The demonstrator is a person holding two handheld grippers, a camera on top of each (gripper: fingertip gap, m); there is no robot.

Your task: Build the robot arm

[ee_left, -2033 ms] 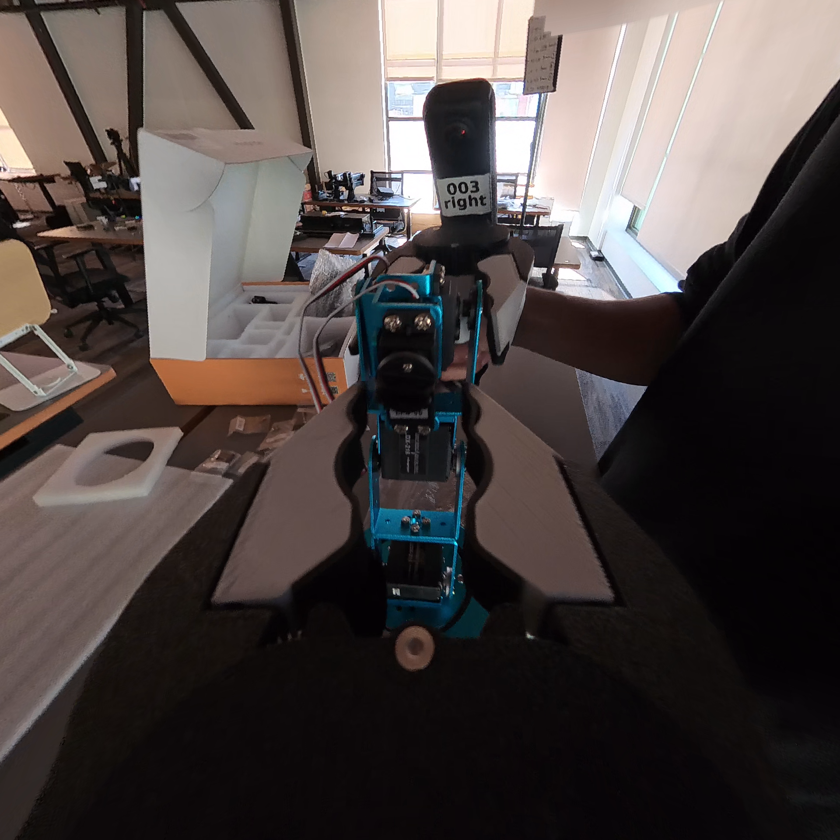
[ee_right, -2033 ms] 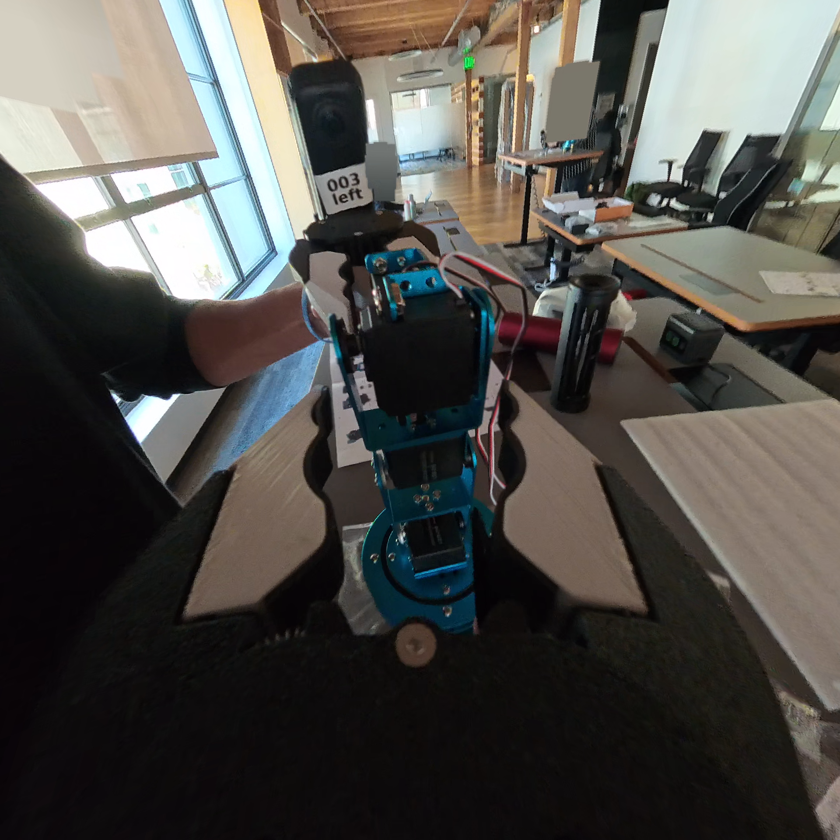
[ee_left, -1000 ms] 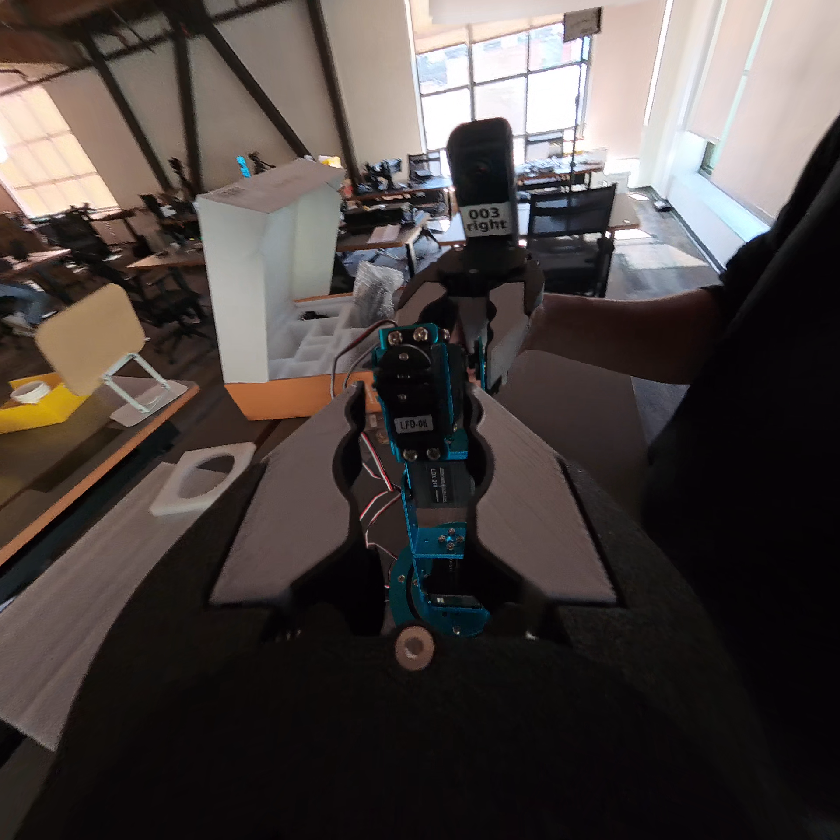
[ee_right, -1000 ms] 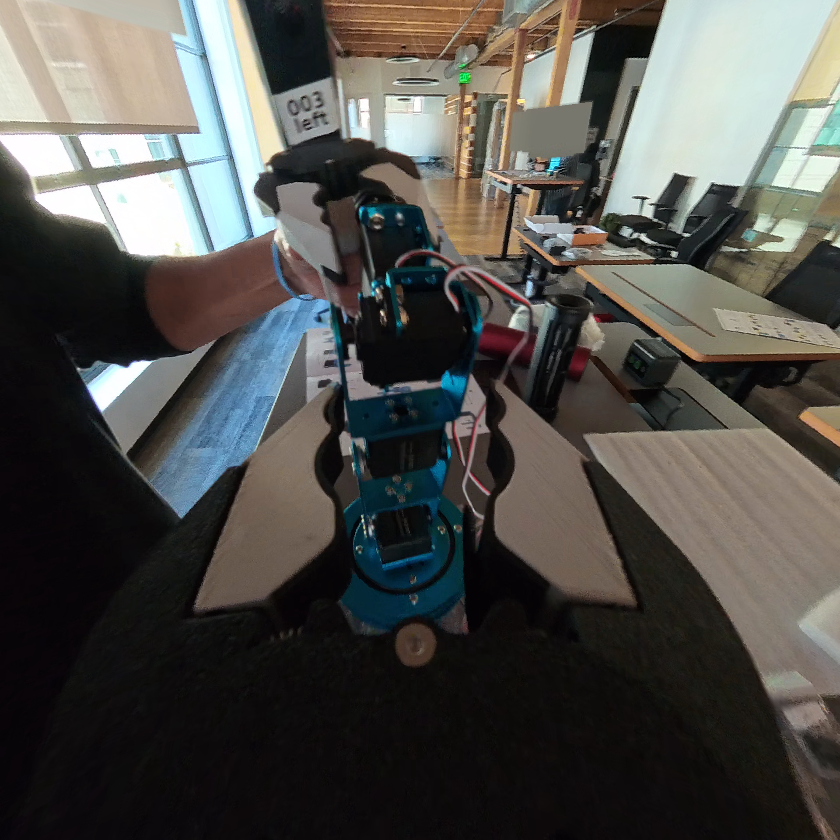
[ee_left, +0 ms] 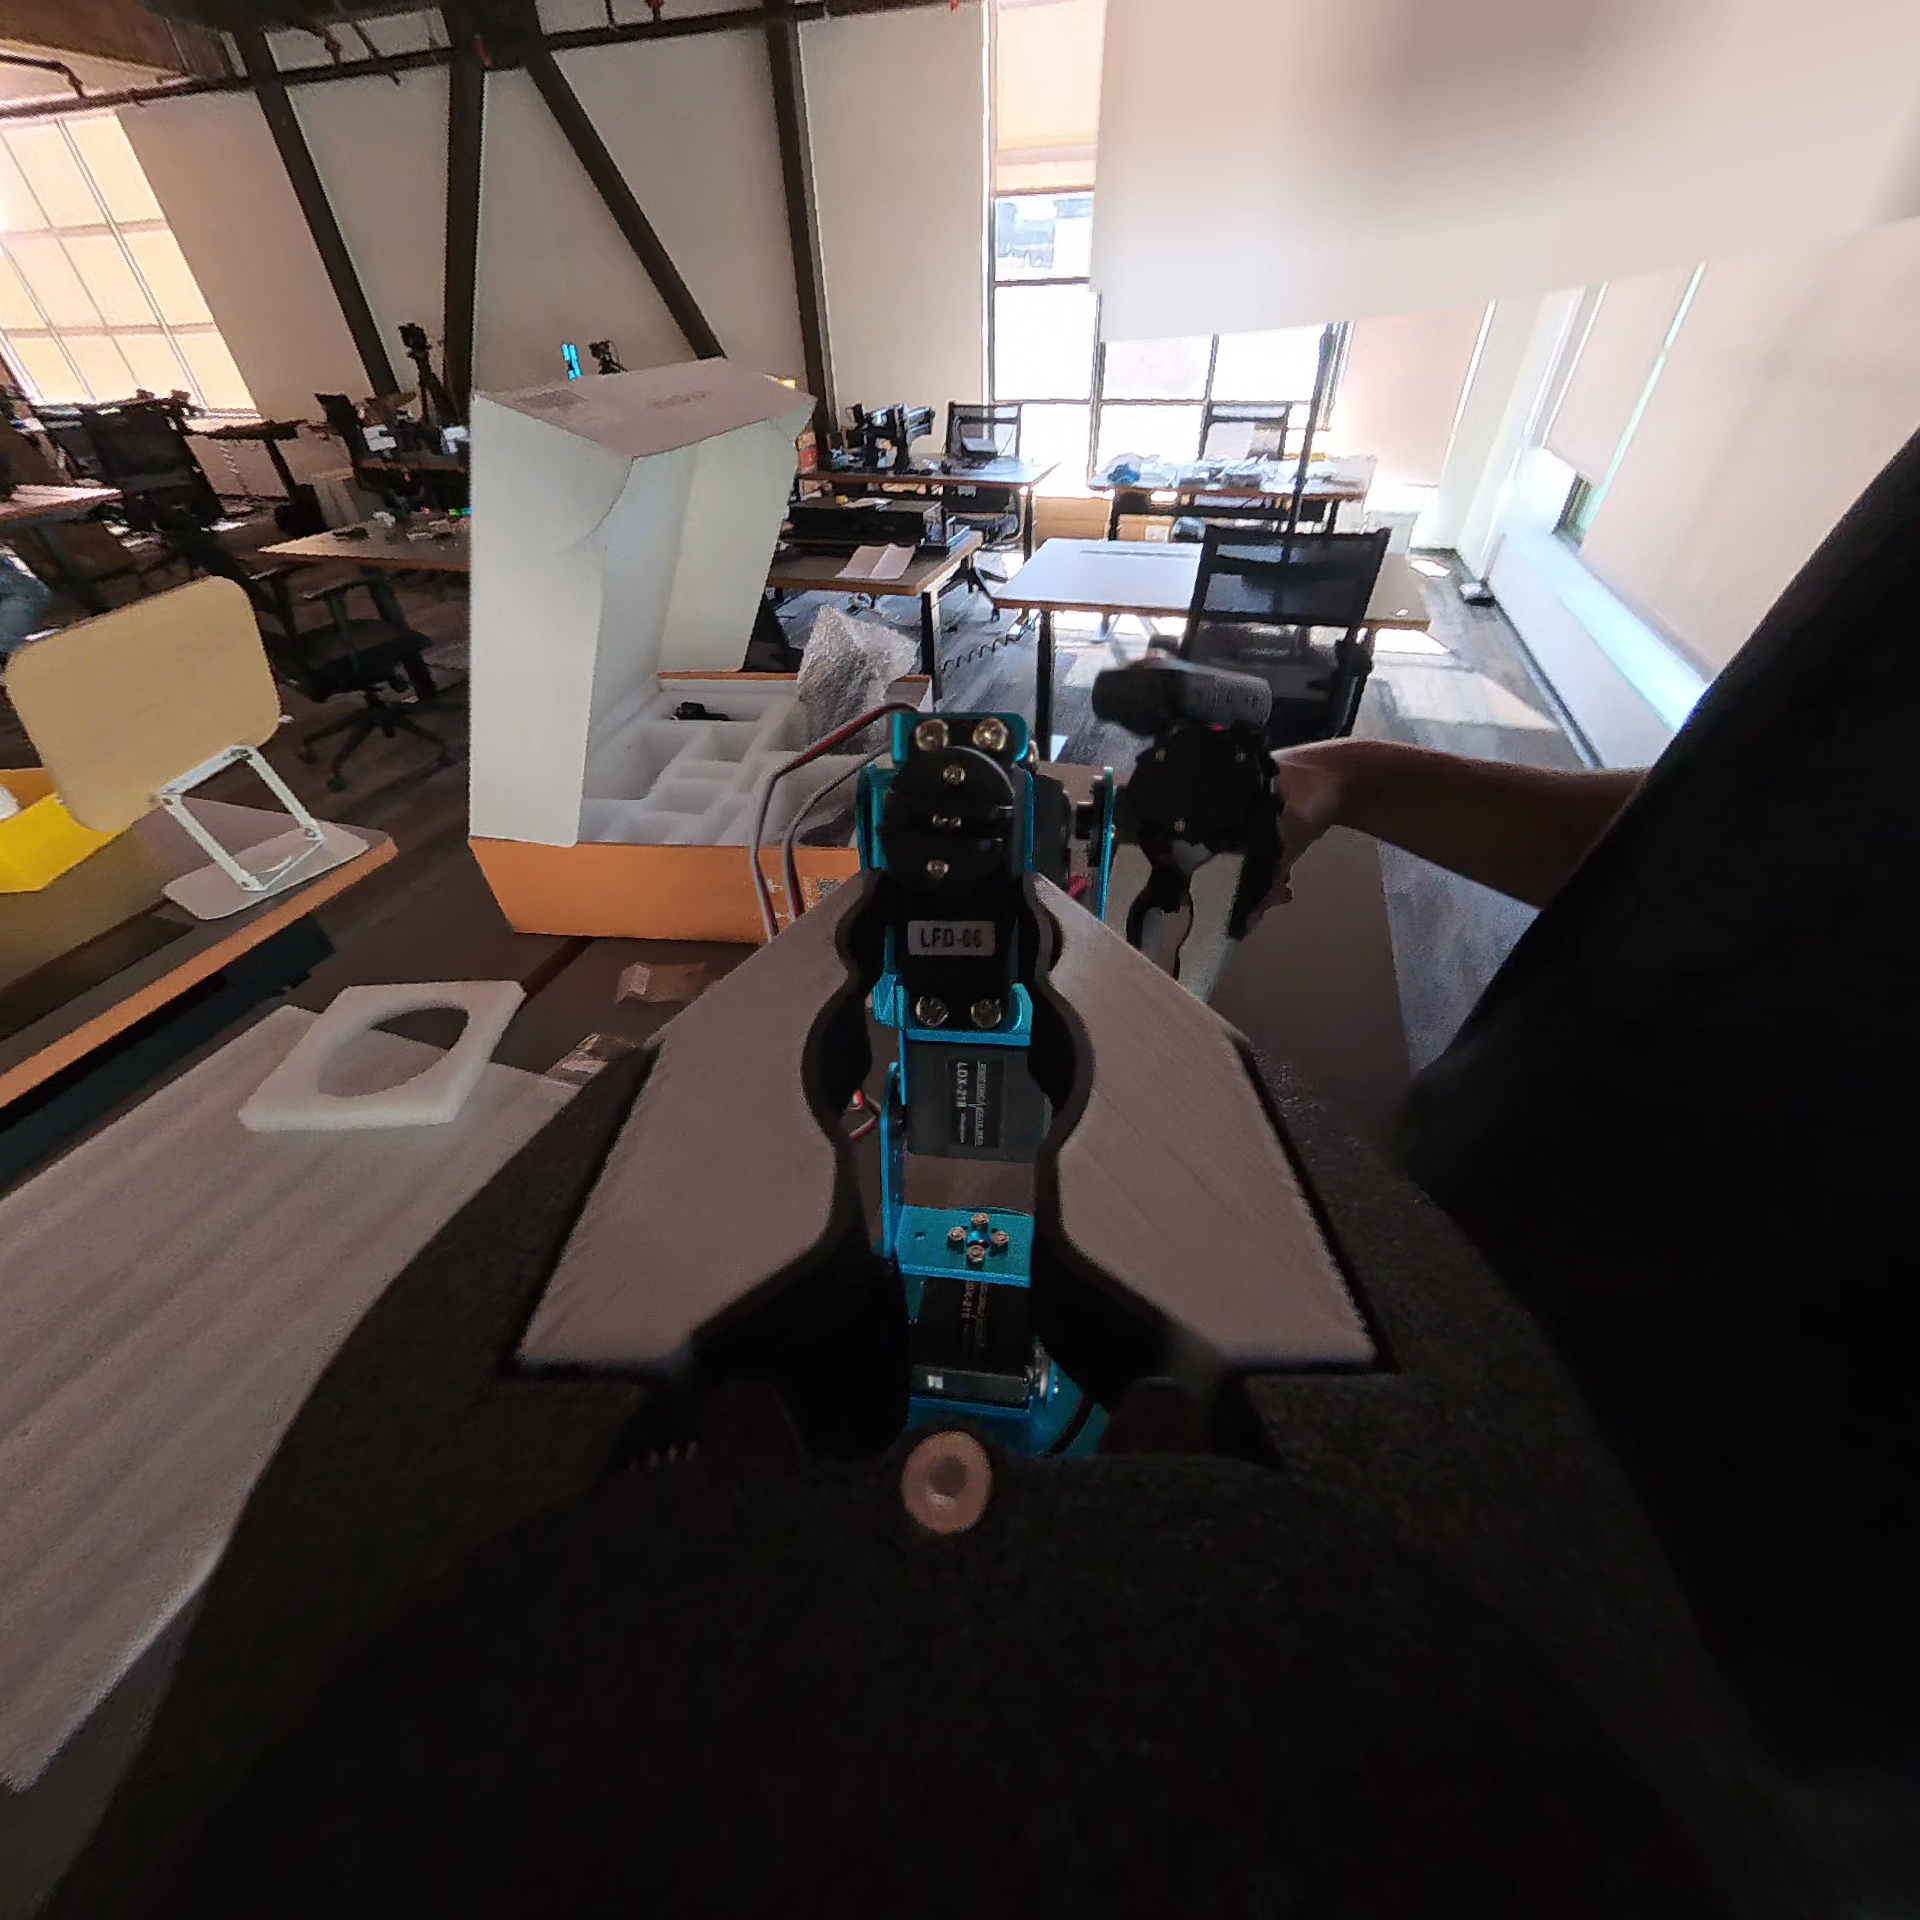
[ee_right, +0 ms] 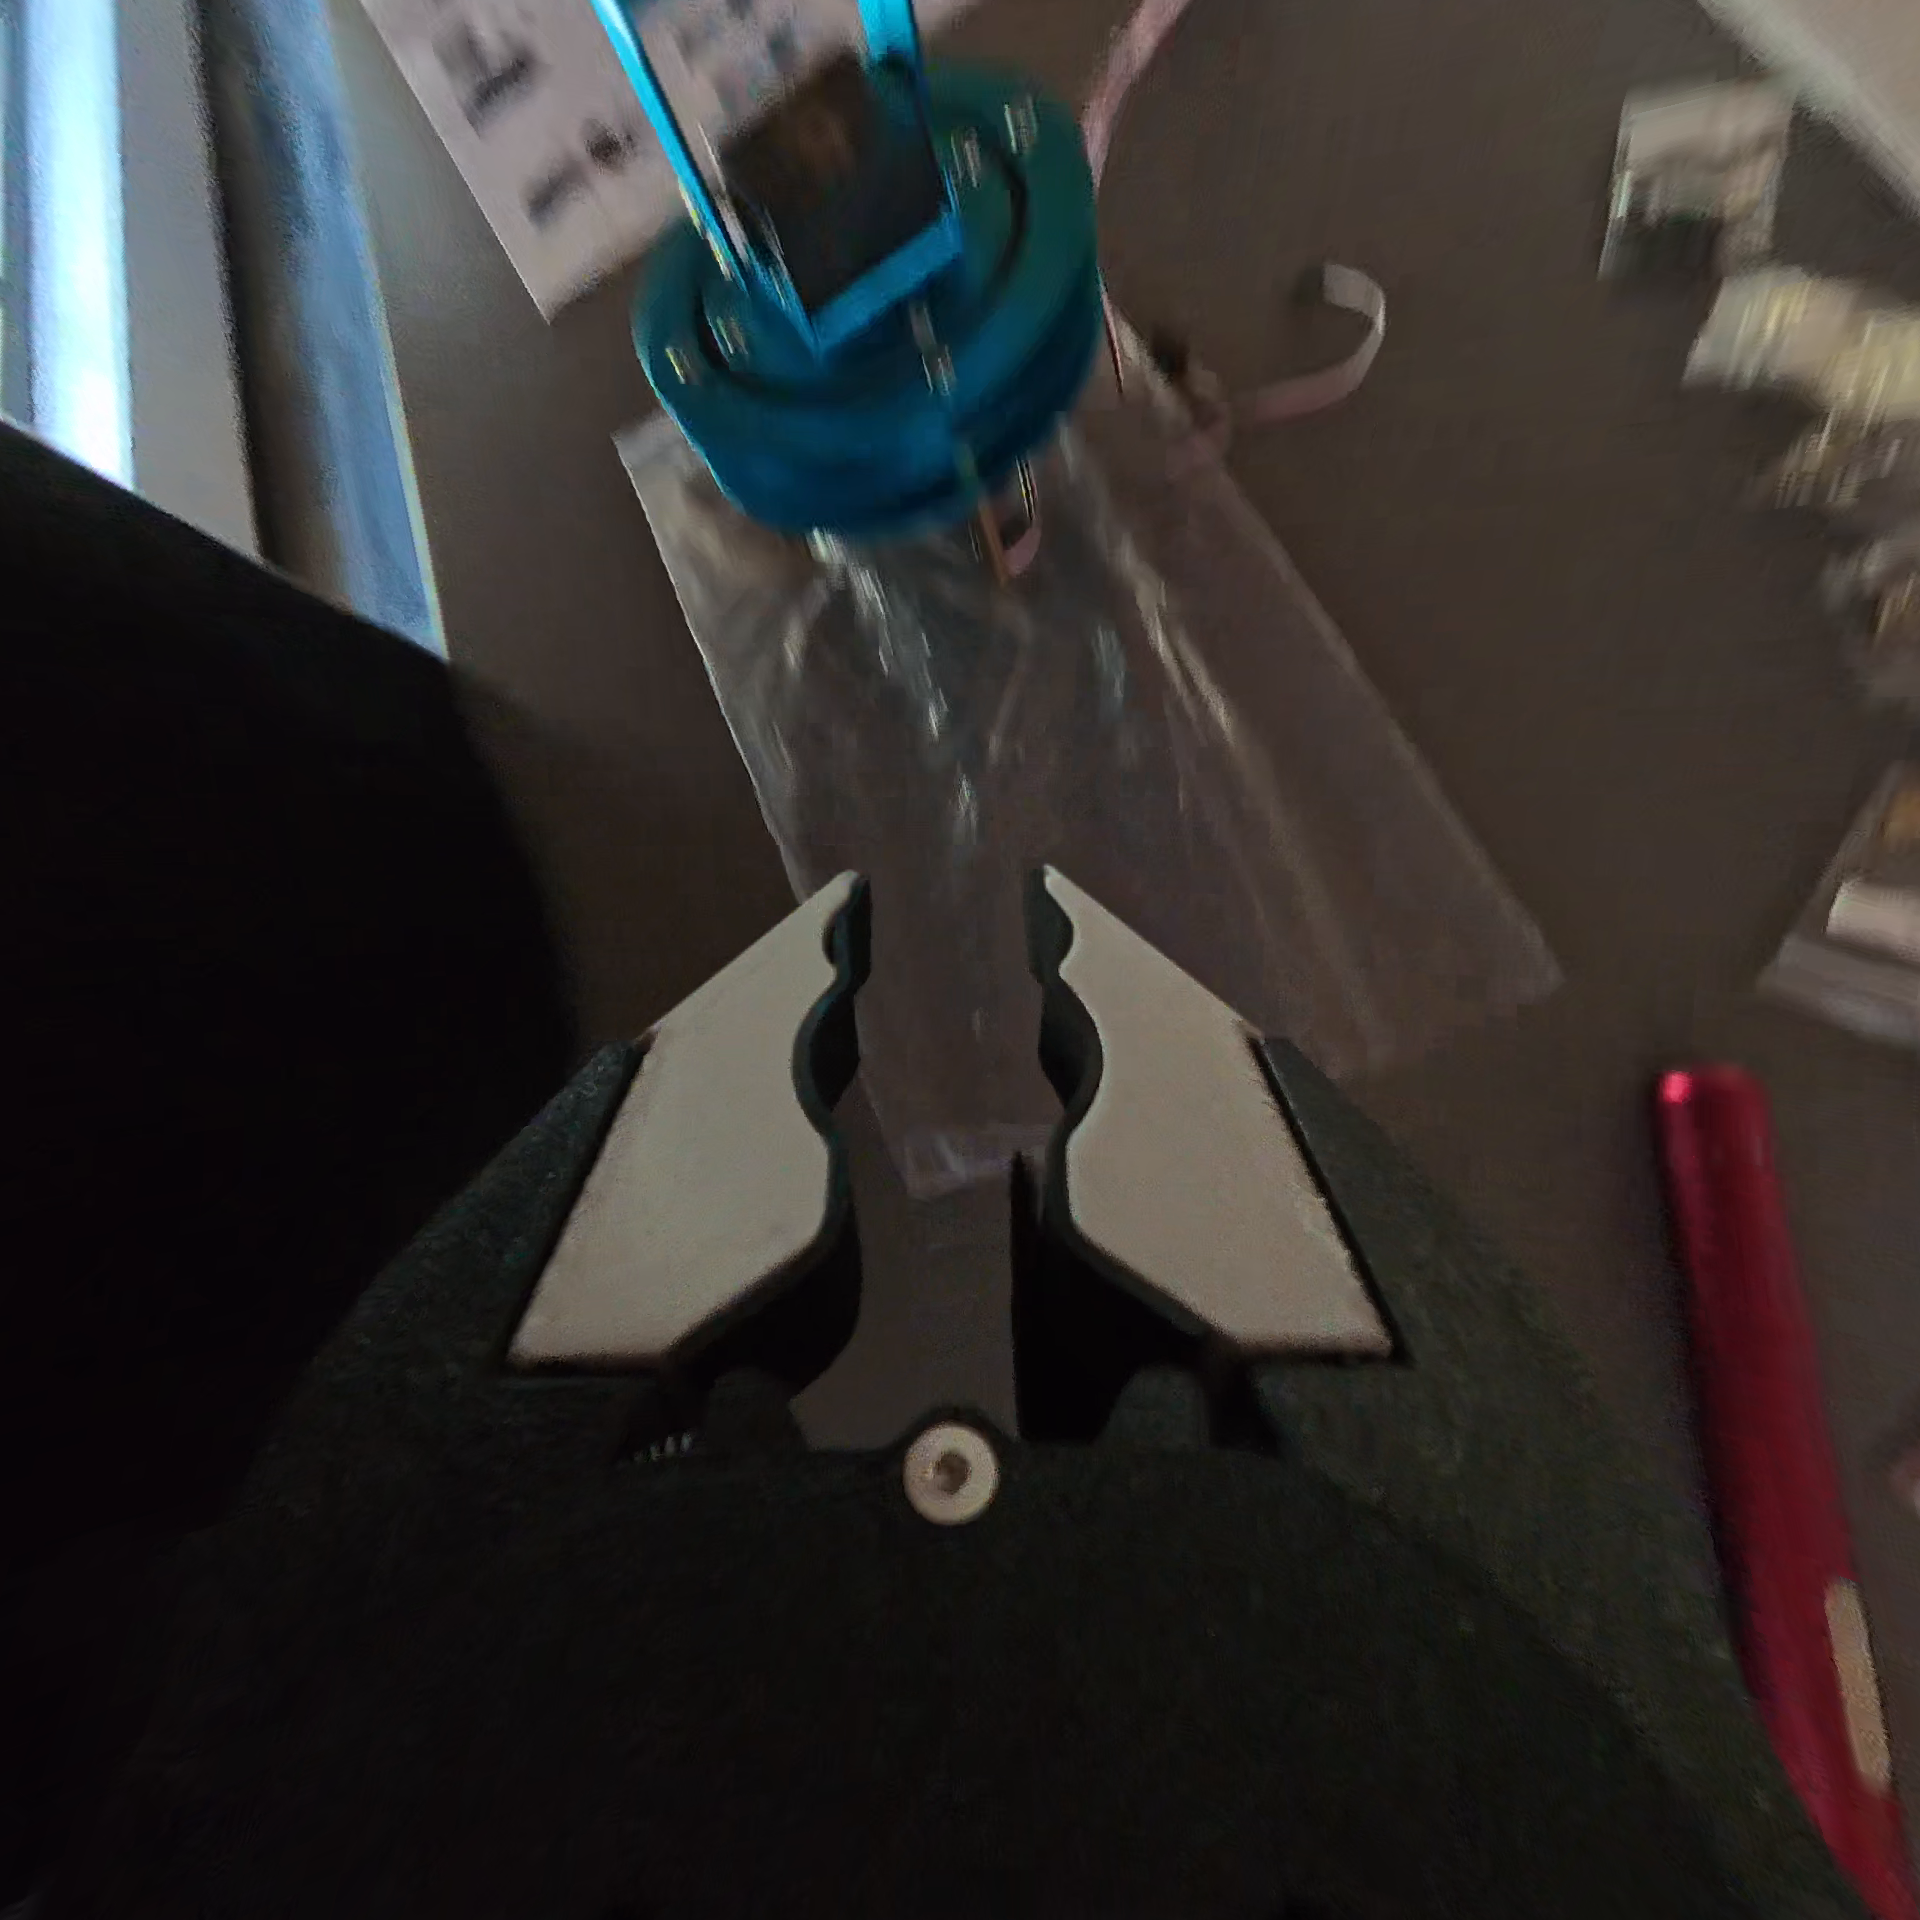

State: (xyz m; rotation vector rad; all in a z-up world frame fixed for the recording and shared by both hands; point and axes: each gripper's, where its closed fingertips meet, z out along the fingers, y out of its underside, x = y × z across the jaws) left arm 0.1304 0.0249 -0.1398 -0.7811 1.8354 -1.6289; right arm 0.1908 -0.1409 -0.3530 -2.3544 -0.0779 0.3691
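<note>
Left gripper (ee_left: 951, 997) clamped on blue anodised metal servo arm (ee_left: 951, 1049); right gripper (ee_right: 948, 914) released, empty, over crinkled clear plastic bag (ee_right: 1091, 790)

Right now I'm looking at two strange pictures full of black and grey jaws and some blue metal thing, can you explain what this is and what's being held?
These are two hand-held grippers, each with a camera looking forward along its two fingers. A person holds one in each hand; there is no robot arm.

In the left wrist view, the left gripper is shut on a small blue robot arm, a stack of black motors in blue metal brackets with thin wires. Farther off, the right gripper shows in the person's hand. On the dark table sit an open white box with foam compartments, a white foam frame and a white foam sheet.

The right wrist view is blurred and points down. The right gripper is open and holds nothing. Beyond its tips hangs the arm's round blue base, over a clear plastic bag. A red tube lies at the right.
</note>
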